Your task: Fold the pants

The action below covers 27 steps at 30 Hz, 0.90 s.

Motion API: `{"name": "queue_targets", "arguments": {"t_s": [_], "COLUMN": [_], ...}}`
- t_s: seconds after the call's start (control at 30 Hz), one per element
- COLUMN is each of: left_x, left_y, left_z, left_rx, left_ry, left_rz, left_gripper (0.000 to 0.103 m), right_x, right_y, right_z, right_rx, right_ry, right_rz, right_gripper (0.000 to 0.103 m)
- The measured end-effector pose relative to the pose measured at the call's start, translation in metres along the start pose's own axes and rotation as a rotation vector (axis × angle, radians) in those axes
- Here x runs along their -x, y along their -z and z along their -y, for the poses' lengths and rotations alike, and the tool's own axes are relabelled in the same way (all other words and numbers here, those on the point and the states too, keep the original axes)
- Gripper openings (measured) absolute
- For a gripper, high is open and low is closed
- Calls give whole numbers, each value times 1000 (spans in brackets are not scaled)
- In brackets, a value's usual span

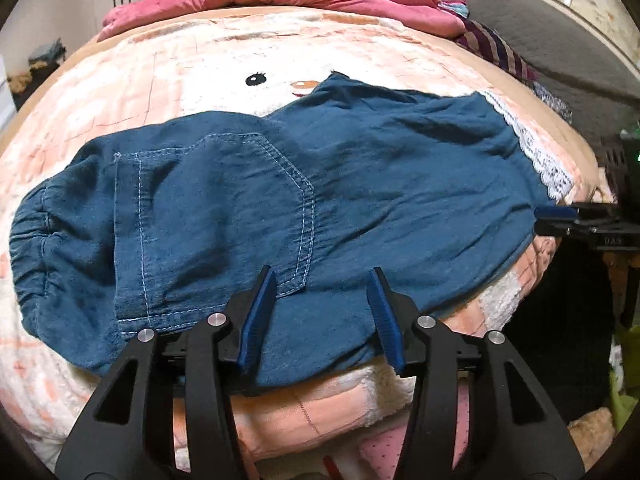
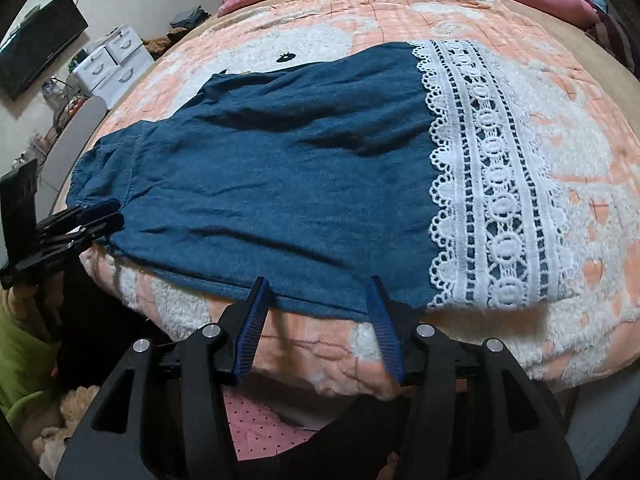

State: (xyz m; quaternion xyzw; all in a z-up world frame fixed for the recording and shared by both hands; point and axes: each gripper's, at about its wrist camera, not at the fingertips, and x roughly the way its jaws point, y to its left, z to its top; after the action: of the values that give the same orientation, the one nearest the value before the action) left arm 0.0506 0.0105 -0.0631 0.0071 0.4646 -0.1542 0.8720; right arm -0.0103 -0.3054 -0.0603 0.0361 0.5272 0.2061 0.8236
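1. Leftmost, the gathered elastic waistband (image 1: 30,236) of the blue denim pants (image 1: 280,184) lay on the pink plush blanket (image 1: 132,80) covering the bed.
2. Near the stitched pocket, the left tool (image 1: 322,276) gaped wide, holding nothing.
3. Further right, the right tool (image 2: 318,282) stood equally open at the near hem, empty.
4. Rightmost, the white lace cuff (image 2: 492,176) risked snagging a finger, skewing any fold.
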Motion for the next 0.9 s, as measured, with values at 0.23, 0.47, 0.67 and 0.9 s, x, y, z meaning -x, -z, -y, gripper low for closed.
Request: {"name": "queue_targets", "arguments": {"t_s": [0.23, 0.47, 0.67, 0.9], "left_x": [37, -6, -68, -105], "left_y": [-52, -130, -163, -167], "left_z": [11, 22, 13, 19], "left_rx": [-40, -116, -107, -190], "left_ry": [67, 55, 49, 57], "left_rz": [121, 58, -41, -105], "left_gripper": [57, 60, 54, 40], "right_x": [45, 62, 35, -19], "right_y": [-24, -88, -160, -185], "right_z": [-6, 30, 62, 124], "right_rx": [43, -37, -30, -228], "right_ry": [-70, 3, 27, -46], "right_rz": [160, 279, 230, 34], "right_gripper": [62, 65, 68, 69]}}
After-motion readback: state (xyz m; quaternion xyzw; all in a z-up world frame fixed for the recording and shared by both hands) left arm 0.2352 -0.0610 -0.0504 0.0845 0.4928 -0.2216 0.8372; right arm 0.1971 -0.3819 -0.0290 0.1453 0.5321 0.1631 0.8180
